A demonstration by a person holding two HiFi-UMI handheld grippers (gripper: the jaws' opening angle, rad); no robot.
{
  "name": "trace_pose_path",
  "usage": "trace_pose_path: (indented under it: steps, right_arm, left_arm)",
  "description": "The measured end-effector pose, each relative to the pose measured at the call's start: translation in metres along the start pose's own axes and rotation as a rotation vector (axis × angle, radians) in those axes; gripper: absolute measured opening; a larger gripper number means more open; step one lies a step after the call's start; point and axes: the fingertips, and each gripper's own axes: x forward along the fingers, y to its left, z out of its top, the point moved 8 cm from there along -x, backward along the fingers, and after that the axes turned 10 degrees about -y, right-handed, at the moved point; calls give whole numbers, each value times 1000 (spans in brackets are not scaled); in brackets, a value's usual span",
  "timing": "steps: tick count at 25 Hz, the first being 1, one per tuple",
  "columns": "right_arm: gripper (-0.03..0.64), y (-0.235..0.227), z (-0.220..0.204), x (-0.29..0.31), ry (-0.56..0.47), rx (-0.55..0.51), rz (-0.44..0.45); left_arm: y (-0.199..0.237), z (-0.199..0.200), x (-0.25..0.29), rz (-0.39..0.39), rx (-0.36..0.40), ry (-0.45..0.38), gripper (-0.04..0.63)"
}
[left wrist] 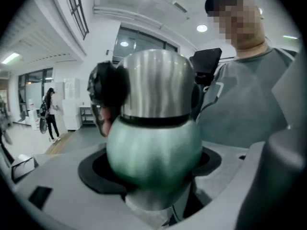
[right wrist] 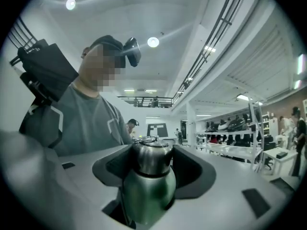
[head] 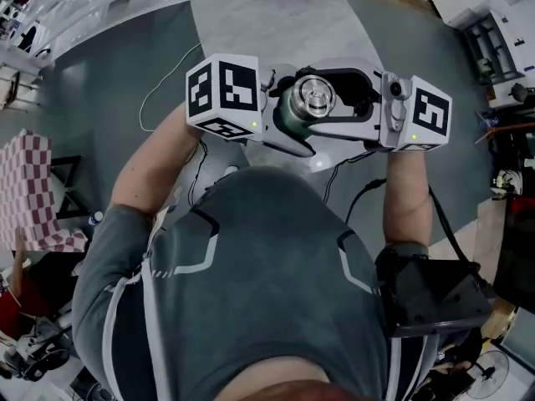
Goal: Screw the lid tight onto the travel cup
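— Head view first: what is seen there?
— A green metal travel cup [head: 289, 114] is held up in the air, close to a person's grey shirt [head: 267, 257]. A shiny silver round lid [head: 315, 97] is set on top of the cup, and its top is seen from above.
— How is the cup held?
— It is gripped from both sides. In the left gripper view, the left gripper [left wrist: 152, 171] is clamped on the green body. The round green part is squeezed between two black pads [left wrist: 93, 171].
— And the other side?
— In the right gripper view, the right gripper [right wrist: 156, 166] is closed on the lid. The silver lid is pressed by a dark pad on each side, and the green body is seen below the pads.
— Is the lid screwed down all the way?
— That cannot be told. Only a thin dark ring is seen where the lid meets the cup.
— What else is seen?
— White cubes with black square marks [head: 224, 90] are seen on the grippers, one on each side of the cup. A pale grey table top [head: 267, 15] is seen farther off, past the grippers.
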Motion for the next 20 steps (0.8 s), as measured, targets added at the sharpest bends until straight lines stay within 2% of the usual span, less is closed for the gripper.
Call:
trace_pose_path:
  steps: [4, 6, 9, 12, 15, 20]
  right_arm:
    - [272, -11, -15, -6, 49, -13, -214]
    - [272, -16, -21, -8, 61, -15, -277]
    - [273, -18, -22, -8, 52, -17, -300]
    - [275, -18, -23, -9, 59, -22, -284]
    - [305, -20, -24, -12, 81, -30, -274]
    - [304, -32, -30, -40, 82, -37, -416]
  left_arm:
    - [20, -15, -4, 196, -51, 53, 399]
    - [27, -21, -6, 251, -67, 66, 399]
    - [30, -23, -8, 262, -73, 55, 399]
    - [31, -23, -9, 265, -63, 56, 399]
    - [38, -30, -15, 296, -66, 32, 399]
    - [66, -47, -26, 439, -104, -38, 399]
